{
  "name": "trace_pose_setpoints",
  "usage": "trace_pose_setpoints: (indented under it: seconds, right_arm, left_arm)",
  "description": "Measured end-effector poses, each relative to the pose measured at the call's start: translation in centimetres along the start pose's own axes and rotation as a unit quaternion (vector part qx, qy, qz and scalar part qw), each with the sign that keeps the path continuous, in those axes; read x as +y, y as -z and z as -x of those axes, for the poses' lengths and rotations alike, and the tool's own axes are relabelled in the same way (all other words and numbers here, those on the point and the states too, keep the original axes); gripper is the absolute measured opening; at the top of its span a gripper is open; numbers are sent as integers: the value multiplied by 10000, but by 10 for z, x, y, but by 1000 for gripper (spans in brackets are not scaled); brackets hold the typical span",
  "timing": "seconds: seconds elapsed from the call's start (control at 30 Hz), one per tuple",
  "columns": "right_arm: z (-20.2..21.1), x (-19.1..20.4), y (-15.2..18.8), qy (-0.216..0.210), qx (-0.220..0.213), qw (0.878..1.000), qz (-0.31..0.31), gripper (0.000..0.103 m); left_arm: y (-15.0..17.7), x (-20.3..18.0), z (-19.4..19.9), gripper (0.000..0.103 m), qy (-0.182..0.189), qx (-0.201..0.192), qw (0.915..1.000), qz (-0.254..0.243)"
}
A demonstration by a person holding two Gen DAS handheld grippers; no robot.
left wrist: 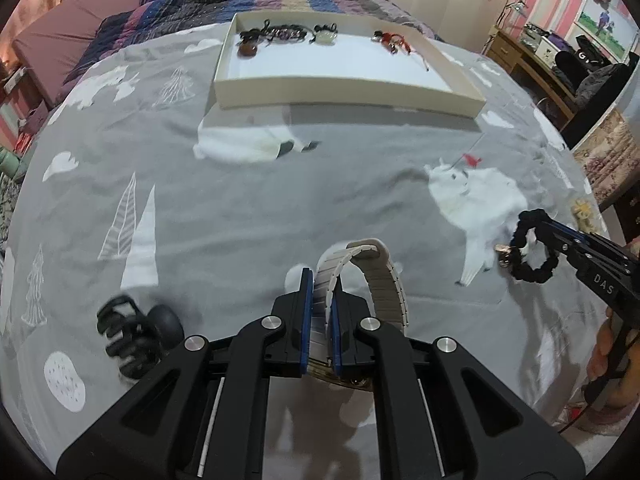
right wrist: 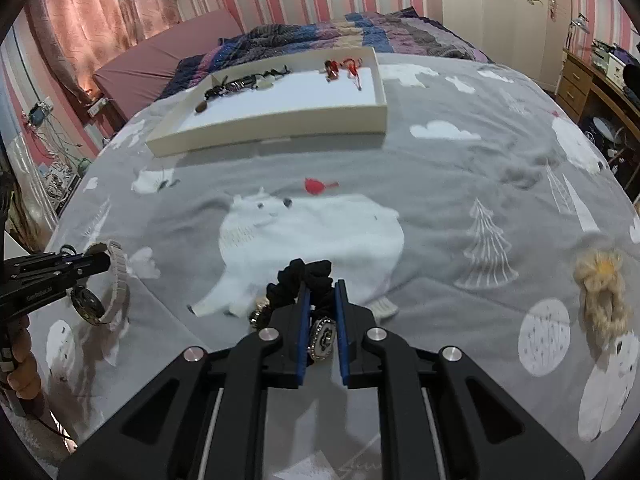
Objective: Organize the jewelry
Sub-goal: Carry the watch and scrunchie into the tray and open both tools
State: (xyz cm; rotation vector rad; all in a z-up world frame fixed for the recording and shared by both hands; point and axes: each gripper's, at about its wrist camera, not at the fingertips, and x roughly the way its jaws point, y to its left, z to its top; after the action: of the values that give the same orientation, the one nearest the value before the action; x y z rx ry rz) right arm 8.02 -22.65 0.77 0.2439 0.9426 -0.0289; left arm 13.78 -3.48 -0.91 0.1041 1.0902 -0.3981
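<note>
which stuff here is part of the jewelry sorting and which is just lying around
Job: watch in left gripper; black scrunchie in right gripper; white tray; jewelry pieces in it.
Lying about: black hair claw; blond scrunchie; bedspread.

Left gripper (left wrist: 323, 280), right gripper (right wrist: 323, 294): black frames, blue finger pads, round silver screws, white lettering on side. Bare-skinned hand (left wrist: 608, 350) on handle.

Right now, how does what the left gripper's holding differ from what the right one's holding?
The left gripper pinches a watch with a beige link strap and a round metal case; the right gripper pinches a black fabric scrunchie with sparkly charms. The watch strap looks stiff and stands in an arch; the scrunchie is soft and ruffled. Both are loops, lifted above the bedspread, outside the tray.
</note>
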Motion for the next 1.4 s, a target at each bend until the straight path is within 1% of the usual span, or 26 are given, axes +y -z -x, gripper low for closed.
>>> trace_pose_setpoints:
  seconds: [0.37, 0.5, 0.53, 0.6, 0.63, 0.73, 0.8, 0.87, 0.97, 1.03, 1.13, 1.2, 1.33, 1.4]
  right_arm:
    - [3, 12, -58, 34, -363, 9990, 265, 12]
    - [4, 19, -87, 29, -515, 9980, 357, 12]
    - [2, 20, -99, 44, -571, 9976, 379, 12]
    - [0, 23, -112, 80, -617, 9972, 420, 12]
    - [-3, 25, -120, 102, -640, 9969, 444, 12]
    - [-17, 30, -146, 141, -643, 9965, 507, 12]
    - [-26, 32, -159, 143, -628, 9965, 527, 12]
    - [-39, 35, -180, 148, -621, 9963, 576, 12]
    - [-56, 39, -205, 175, -615, 9959, 642, 12]
    - [-73, 41, -223, 111, -532, 9968, 580, 12]
    - [-96, 44, -243, 52, -411, 9977, 530, 12]
    - [-111, 45, -251, 63, -375, 9979, 525, 12]
    - [-141, 41, -264, 34, -292, 9986, 428, 12]
    - [-154, 37, -266, 7, -247, 9991, 350, 12]
  left_arm:
    - [-47, -4, 4, 6, -37, -176, 9998, -68]
    - [-73, -3, 8, 6, -6, -296, 9995, -66]
    - [-81, -3, 7, 6, -19, -298, 9995, -69]
    - [-98, -3, 5, 6, 34, -267, 9995, -146]
    - [-104, 0, 3, 6, 65, -249, 9996, -88]
    - [-128, 9, -8, 6, 94, -167, 9998, 62]
    - [-144, 12, -17, 6, -13, -172, 9998, 63]
    - [-163, 16, -24, 6, -37, -226, 9997, 119]
    - [-194, 23, -39, 6, 52, -261, 9996, 114]
    - [-216, 28, -56, 6, 143, -190, 9996, 139]
    - [-241, 35, -81, 6, 89, -95, 9996, 231]
    - [-252, 38, -96, 6, 105, -32, 9995, 299]
    - [-267, 42, -126, 6, 280, 115, 9989, 369]
    - [-272, 39, -135, 7, 246, 84, 9992, 306]
